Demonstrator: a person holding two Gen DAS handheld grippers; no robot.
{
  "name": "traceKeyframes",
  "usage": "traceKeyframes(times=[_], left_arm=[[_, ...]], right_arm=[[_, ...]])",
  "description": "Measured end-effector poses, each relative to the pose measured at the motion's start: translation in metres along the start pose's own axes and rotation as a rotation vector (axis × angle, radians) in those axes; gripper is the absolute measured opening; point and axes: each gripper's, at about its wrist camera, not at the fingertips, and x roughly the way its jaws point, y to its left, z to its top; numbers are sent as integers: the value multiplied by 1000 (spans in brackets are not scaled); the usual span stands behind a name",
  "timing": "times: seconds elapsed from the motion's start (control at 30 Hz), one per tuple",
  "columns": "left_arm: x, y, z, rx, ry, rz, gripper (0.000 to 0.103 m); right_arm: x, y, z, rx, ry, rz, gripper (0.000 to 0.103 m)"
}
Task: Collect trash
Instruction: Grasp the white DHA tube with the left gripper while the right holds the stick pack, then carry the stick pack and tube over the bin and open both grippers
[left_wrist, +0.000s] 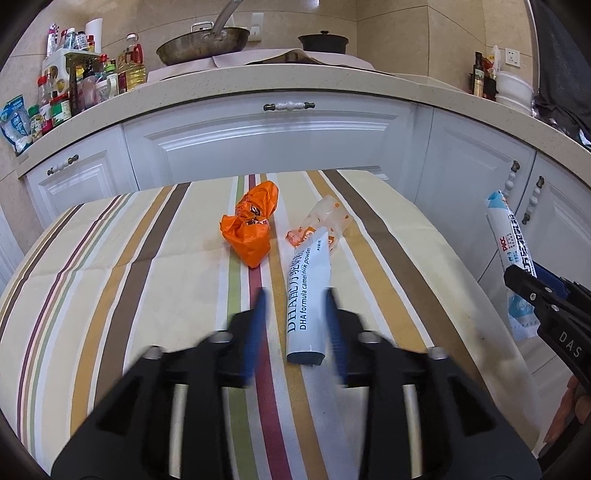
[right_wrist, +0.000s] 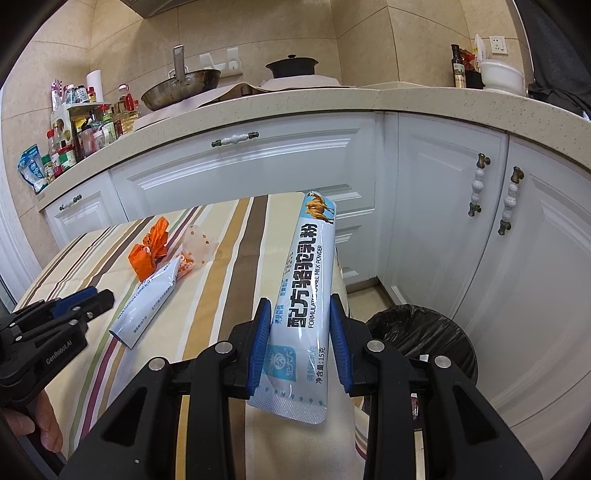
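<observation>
Right gripper (right_wrist: 299, 343): blue pads clamped on a milk powder sachet (right_wrist: 306, 295), held off the table with its camel-printed end pointing up and away.

Left gripper (left_wrist: 295, 325): jaws parted and blurred, over the near part of the table; a second, opened sachet (left_wrist: 306, 295) lies flat between the pads, which do not press it. A hand (right_wrist: 40, 421) shows at its grip.

Bin (right_wrist: 424, 332): black-lined, on the floor just right of the table, below and beyond the right gripper.

Table (left_wrist: 110, 277): covered in striped cloth. Past the flat sachet, touching its far end, a clear wrapper with orange dots (left_wrist: 325, 221); just left of that, a crumpled orange wrapper (left_wrist: 251, 225).

Cabinets (left_wrist: 258, 140): white doors beyond the table, under a speckled counter (left_wrist: 295, 83).

Counter, far: wok (left_wrist: 203, 44), dark lidded pot (left_wrist: 323, 40), bottles and jars (left_wrist: 81, 81) at left.
</observation>
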Motion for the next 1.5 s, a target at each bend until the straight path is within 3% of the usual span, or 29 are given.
traceKeyframes(times=[0.03, 0.07, 0.23, 0.3, 0.37, 0.57, 1.1, 1.5], left_arm=[[0, 1, 0, -6, -2, -5, 52], [1, 0, 0, -4, 2, -6, 54], [15, -5, -5, 24, 49, 4, 53], [21, -4, -7, 26, 74, -3, 45], [25, -3, -7, 23, 92, -17, 21], [24, -9, -8, 49, 88, -52, 5], [-12, -16, 11, 46, -9, -55, 4], [-11, -74, 28, 95, -28, -135, 4]], right_arm=[[1, 0, 0, 1, 4, 1, 32], [2, -1, -1, 2, 6, 1, 32], [4, -2, 0, 4, 13, 2, 32], [4, -3, 0, 5, 15, 2, 32], [5, -3, -1, 4, 16, 2, 32], [7, -2, 0, 2, 20, 5, 32], [-3, -8, 1, 6, -1, -13, 32], [-17, -47, 4, 44, -20, -76, 32]])
